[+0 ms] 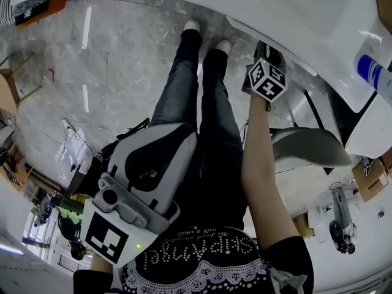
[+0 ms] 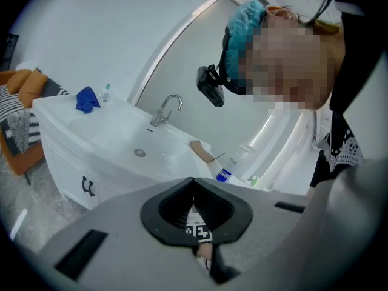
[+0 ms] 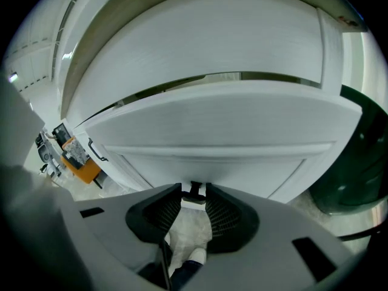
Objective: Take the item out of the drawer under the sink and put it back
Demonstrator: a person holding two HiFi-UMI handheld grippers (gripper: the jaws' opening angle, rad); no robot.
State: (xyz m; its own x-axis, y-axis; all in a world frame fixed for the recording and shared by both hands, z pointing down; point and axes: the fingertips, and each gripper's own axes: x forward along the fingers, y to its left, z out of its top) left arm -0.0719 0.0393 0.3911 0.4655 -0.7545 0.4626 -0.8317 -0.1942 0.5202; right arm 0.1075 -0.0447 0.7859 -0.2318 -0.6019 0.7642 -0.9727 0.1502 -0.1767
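Your right tongs (image 3: 194, 188) sit on the drawer (image 3: 212, 120) at its handle (image 3: 194, 193) — apparently clamped on it. Your left tongs (image 2: 193, 182) are closed together, empty — held near your torso.

The sink (image 2: 112, 132) is white, the cloth (image 2: 86, 99) blue, the floor (image 1: 122, 60) grey marbled.

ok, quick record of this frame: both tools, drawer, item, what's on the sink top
left tool: jaws together, empty, held back near the body
right tool: closed on the drawer handle
drawer: white front below the sink; how far open, cannot tell
item: not in view
sink top: faucet, blue cloth, bottle
stage: at the handle, nothing taken out yet
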